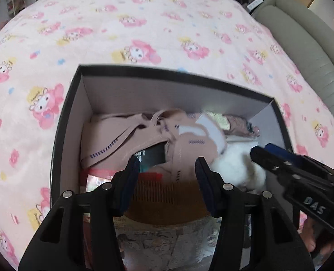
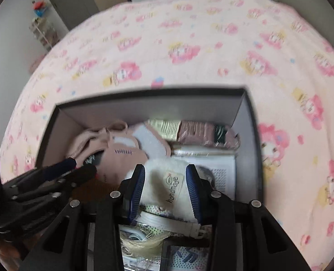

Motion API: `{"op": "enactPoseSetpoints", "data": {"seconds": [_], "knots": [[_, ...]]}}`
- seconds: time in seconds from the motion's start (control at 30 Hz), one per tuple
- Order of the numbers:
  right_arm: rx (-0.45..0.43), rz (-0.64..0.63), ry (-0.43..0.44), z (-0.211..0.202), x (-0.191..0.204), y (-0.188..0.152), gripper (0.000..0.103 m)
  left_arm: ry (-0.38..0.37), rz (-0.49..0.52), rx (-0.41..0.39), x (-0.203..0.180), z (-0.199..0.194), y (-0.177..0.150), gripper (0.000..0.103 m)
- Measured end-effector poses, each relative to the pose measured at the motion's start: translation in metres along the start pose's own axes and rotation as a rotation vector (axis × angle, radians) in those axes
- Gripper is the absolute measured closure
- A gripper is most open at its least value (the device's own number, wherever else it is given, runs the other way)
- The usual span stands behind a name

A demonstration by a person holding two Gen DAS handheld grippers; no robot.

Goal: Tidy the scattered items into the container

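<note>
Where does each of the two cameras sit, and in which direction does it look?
Left wrist: on the left gripper, looking forward and down into the box; its open fingers show, and the right gripper enters from the right.
Right wrist: on the right gripper, above the white fluffy item; the left gripper shows at left.
Shared: the box, the pink cloth item and the patterned blanket.

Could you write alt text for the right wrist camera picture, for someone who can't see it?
An open right gripper hovers over a dark box on a pink cartoon-print blanket, its jaws either side of a white fluffy item tagged "handmade". The left gripper reaches in beside pink garments.
</note>
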State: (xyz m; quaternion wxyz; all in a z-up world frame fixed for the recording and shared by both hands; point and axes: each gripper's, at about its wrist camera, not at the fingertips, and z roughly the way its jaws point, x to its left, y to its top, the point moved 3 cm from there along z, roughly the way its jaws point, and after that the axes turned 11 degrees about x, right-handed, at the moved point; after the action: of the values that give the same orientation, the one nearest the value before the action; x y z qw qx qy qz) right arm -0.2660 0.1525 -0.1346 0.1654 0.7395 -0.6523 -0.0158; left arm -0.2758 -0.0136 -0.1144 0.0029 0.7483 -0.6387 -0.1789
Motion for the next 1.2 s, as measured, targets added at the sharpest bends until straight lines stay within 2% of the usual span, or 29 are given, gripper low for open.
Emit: {"op": "enactPoseSetpoints", "data": {"seconds": [0.07,0.13,0.17,0.23,0.27,0.33,0.47,0.57,0.77,0.93,1.2], "knots": [[-0.059,0.0,-0.04,-0.019,0.005,0.0,0.063,0.016,0.005,-0.04,-0.002,-0.015,0.0,0.04],[-0.108,-0.001,-0.09,-0.037,0.012,-0.001,0.051,0.06,0.021,-0.097,-0.005,-0.033,0.0,0.031],[-0.131,-0.001,-0.114,-0.049,0.016,-0.002,0.041,0.077,0.026,-0.123,-0.006,-0.045,-0.001,0.026],[-0.181,0.01,-0.152,-0.068,0.021,-0.004,0.029,0.105,0.02,-0.174,-0.006,-0.07,0.0,0.023],[-0.217,0.023,-0.166,-0.079,0.023,-0.006,0.026,0.124,0.017,-0.197,-0.006,-0.082,-0.001,0.017],[-0.267,0.041,-0.17,-0.102,0.025,-0.012,0.025,0.149,0.005,-0.243,-0.007,-0.101,-0.006,0.009],[-0.31,0.038,-0.17,-0.144,0.036,-0.032,0.024,0.153,-0.006,-0.337,-0.009,-0.153,-0.031,0.001],[-0.345,0.033,-0.188,-0.174,0.044,-0.057,0.024,0.161,-0.005,-0.404,-0.014,-0.189,-0.058,0.001],[-0.432,0.031,-0.167,-0.227,0.057,-0.115,0.024,0.161,0.005,-0.478,-0.025,-0.24,-0.123,0.001],[-0.457,0.033,-0.157,-0.248,0.06,-0.156,0.023,0.184,0.01,-0.497,-0.029,-0.258,-0.162,0.001],[-0.459,0.063,-0.183,-0.249,0.054,-0.202,0.023,0.205,0.017,-0.5,-0.034,-0.26,-0.207,0.001]]}}
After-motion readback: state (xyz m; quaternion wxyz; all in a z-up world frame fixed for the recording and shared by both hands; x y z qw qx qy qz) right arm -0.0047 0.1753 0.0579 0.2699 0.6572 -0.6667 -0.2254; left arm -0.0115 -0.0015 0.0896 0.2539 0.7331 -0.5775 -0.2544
